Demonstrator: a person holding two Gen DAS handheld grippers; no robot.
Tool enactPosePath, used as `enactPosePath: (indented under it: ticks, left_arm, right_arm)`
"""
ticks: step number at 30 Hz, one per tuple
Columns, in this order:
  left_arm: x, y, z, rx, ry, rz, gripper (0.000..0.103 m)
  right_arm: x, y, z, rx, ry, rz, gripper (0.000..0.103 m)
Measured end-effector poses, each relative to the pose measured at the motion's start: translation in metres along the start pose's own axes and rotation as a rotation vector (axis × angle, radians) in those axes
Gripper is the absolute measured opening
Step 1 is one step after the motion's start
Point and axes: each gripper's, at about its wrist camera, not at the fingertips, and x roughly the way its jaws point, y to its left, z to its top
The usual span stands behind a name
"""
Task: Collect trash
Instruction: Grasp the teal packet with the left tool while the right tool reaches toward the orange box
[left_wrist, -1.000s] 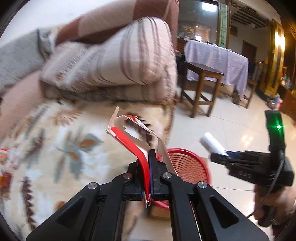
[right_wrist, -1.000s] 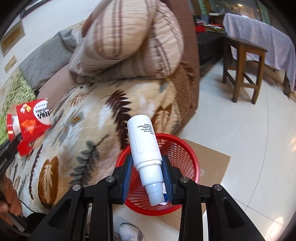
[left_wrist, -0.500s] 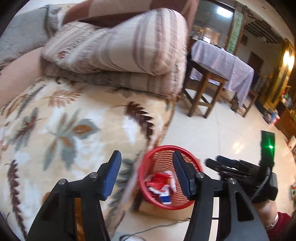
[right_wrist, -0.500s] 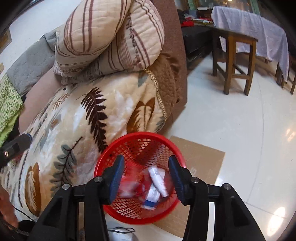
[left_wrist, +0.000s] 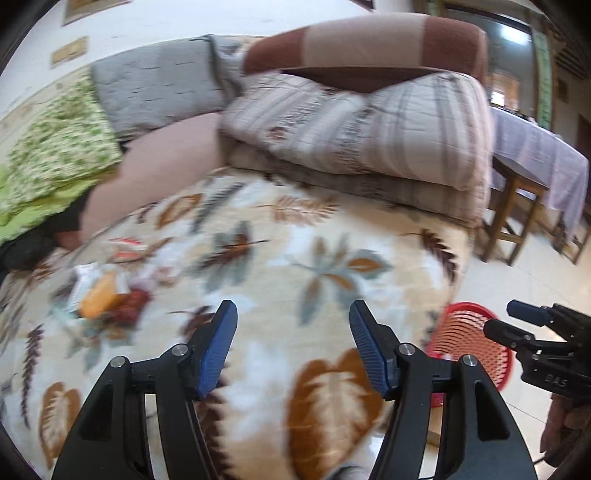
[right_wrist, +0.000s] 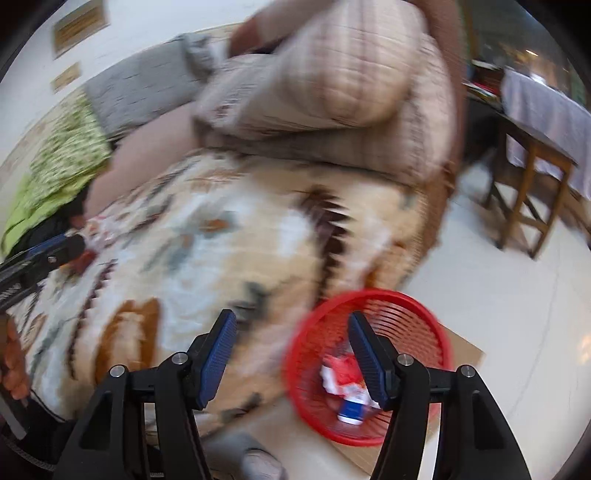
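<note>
**Both grippers empty, trash in the basket and on the blanket**

While the left wrist view is smeared by motion, the left gripper (left_wrist: 291, 325) shows plainly at the bottom centre: its jaws have just been opening and stand well apart, with nothing between the blue pads (left_wrist: 218, 350) — only the leaf-patterned blanket (left_wrist: 258, 266) behind them. At the left of the frame, on that blanket, lies a small heap of wrappers (left_wrist: 103, 291), orange, white and dark red, too blurred to read. Just above it sits another pale scrap (left_wrist: 127, 248). The red basket (left_wrist: 469, 343) stands on the pale floor at the lower right, beside the edge of the blanket and partly hidden by the gripper's right finger. At the right edge the right gripper (left_wrist: 511, 321) reaches in, a hand (left_wrist: 563, 424) below it. Striped cushions (left_wrist: 369, 133) fill the top, and a wooden table with a lilac cloth (left_wrist: 535, 147) stands at the upper right.

From the right wrist view, also blurred, the right gripper (right_wrist: 290, 328) has likewise just been opening; its jaws are apart and hold nothing. Behind its right finger the red basket (right_wrist: 406, 306) rests on a sheet of cardboard (right_wrist: 461, 343), and inside it lie a crumpled red-and-white wrapper (right_wrist: 341, 374) and a white bottle with a blue band (right_wrist: 351, 410). The left gripper (right_wrist: 55, 251) shows at the left edge — its tips near red and white scraps (right_wrist: 98, 230) on the blanket.
</note>
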Motion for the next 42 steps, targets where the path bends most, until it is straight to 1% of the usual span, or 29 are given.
enactPosePath:
  ticks: [4, 8, 12, 15, 20, 21, 22, 23, 24, 27, 29, 31, 33, 35, 37, 38, 39, 40, 41, 42]
  left_arm:
    - [-0.004, 0.035, -0.004, -0.032, -0.004, 0.056, 0.063]
    - [-0.003, 0.070, -0.007, -0.090, 0.005, 0.089, 0.063]
    - [0.006, 0.103, -0.010, -0.156, 0.018, 0.120, 0.063]
    - [0.016, 0.134, -0.016, -0.235, 0.039, 0.149, 0.064]
    - [0.033, 0.213, -0.036, -0.433, 0.068, 0.241, 0.064]
    - [0.035, 0.232, -0.041, -0.490, 0.071, 0.263, 0.064]
    - [0.036, 0.256, -0.049, -0.567, 0.070, 0.268, 0.064]
    - [0.038, 0.271, -0.054, -0.615, 0.074, 0.268, 0.064]
    - [0.041, 0.291, -0.061, -0.686, 0.081, 0.260, 0.064]
    - [0.050, 0.332, -0.075, -0.865, 0.071, 0.209, 0.063]
    - [0.056, 0.344, -0.078, -0.935, 0.055, 0.177, 0.063]
    - [0.063, 0.347, -0.076, -0.943, 0.054, 0.153, 0.063]
    - [0.073, 0.345, -0.070, -0.919, 0.069, 0.140, 0.064]
    - [0.086, 0.346, -0.066, -0.897, 0.118, 0.162, 0.064]
    - [0.097, 0.353, -0.069, -0.899, 0.154, 0.190, 0.063]
    - [0.100, 0.358, -0.072, -0.909, 0.165, 0.192, 0.062]
    - [0.099, 0.364, -0.076, -0.937, 0.152, 0.184, 0.054]
    - [0.097, 0.370, -0.079, -0.957, 0.147, 0.182, 0.040]
    - [0.095, 0.374, -0.081, -0.964, 0.149, 0.198, 0.035]
    - [0.092, 0.376, -0.084, -0.960, 0.157, 0.233, 0.029]
  right_arm:
    - [0.010, 0.050, 0.013, -0.090, -0.004, 0.064, 0.067]
    - [0.026, 0.091, 0.024, -0.156, 0.015, 0.114, 0.067]
    - [0.047, 0.123, 0.037, -0.190, 0.056, 0.156, 0.067]
    - [0.061, 0.141, 0.045, -0.209, 0.079, 0.169, 0.067]
    - [0.078, 0.171, 0.055, -0.223, 0.114, 0.167, 0.067]
    - [0.079, 0.174, 0.057, -0.222, 0.121, 0.168, 0.067]
    - [0.084, 0.180, 0.059, -0.221, 0.135, 0.176, 0.067]
    - [0.090, 0.188, 0.062, -0.216, 0.151, 0.200, 0.067]
    - [0.092, 0.192, 0.063, -0.212, 0.158, 0.212, 0.067]
    - [0.105, 0.217, 0.070, -0.202, 0.181, 0.252, 0.067]
    - [0.116, 0.238, 0.076, -0.185, 0.188, 0.267, 0.067]
    - [0.125, 0.251, 0.079, -0.150, 0.191, 0.294, 0.067]
    - [0.137, 0.269, 0.082, -0.090, 0.188, 0.312, 0.067]
    - [0.148, 0.284, 0.082, -0.056, 0.191, 0.335, 0.067]
    - [0.158, 0.293, 0.081, -0.036, 0.207, 0.369, 0.067]
    - [0.166, 0.299, 0.081, -0.029, 0.219, 0.390, 0.067]
    - [0.173, 0.305, 0.082, -0.027, 0.223, 0.399, 0.067]
    - [0.176, 0.308, 0.082, -0.028, 0.223, 0.405, 0.067]
    - [0.182, 0.313, 0.083, -0.030, 0.222, 0.419, 0.067]
    - [0.187, 0.317, 0.085, -0.032, 0.221, 0.433, 0.067]
